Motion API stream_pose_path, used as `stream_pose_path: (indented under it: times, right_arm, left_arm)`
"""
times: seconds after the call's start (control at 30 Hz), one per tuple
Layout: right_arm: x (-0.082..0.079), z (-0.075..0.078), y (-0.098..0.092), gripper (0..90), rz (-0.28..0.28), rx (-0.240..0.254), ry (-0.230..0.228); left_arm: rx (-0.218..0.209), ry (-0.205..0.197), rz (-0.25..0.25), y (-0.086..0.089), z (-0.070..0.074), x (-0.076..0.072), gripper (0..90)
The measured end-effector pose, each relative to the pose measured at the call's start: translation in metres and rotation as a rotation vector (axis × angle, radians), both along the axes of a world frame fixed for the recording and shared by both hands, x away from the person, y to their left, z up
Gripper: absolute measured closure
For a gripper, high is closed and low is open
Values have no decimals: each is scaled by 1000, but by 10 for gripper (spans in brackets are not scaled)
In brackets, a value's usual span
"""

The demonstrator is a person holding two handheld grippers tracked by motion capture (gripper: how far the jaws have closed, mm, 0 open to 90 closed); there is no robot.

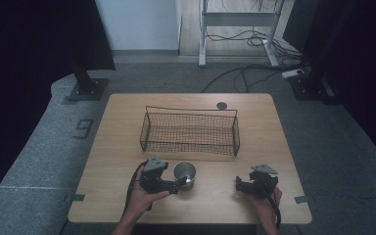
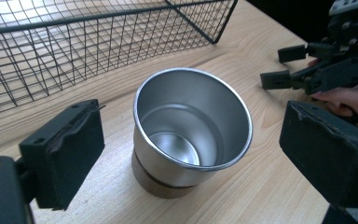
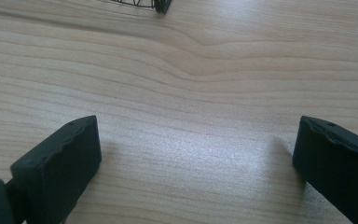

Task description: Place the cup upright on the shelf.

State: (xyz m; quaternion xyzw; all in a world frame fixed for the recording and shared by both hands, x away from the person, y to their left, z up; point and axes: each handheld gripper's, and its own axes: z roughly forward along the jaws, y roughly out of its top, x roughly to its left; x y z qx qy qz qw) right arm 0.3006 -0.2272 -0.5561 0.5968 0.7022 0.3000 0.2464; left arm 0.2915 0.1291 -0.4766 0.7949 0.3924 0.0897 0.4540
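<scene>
A shiny metal cup [image 1: 185,174] [image 2: 191,133] stands upright and empty on the wooden table [image 1: 274,147], just in front of a black wire basket [image 1: 190,131] [image 2: 88,42]. My left gripper [image 1: 180,182] [image 2: 193,149] is open, its jaws on either side of the cup without touching it. My right gripper [image 1: 240,185] [image 3: 196,161] is open over bare wood near the front right of the table, with nothing between its jaws. In the left gripper view the right gripper [image 2: 303,70] shows at the upper right, held by a hand.
The wire basket is empty and sits mid-table. A small dark round disc [image 1: 221,105] lies at the table's far edge. Beyond the table are grey carpet, cables and a stand's legs [image 1: 237,29].
</scene>
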Motion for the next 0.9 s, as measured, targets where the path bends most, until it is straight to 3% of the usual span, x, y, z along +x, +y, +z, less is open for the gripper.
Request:
stream_pose_path:
  times: [0.63,0.9]
  right_arm:
    - [0,0,0,12,3,0,-1]
    - [0,0,0,13,5,0,-2]
  left_arm:
    - [65,16,-8,-28,-21,9,18]
    - [89,21,16,-35,-30,14,36]
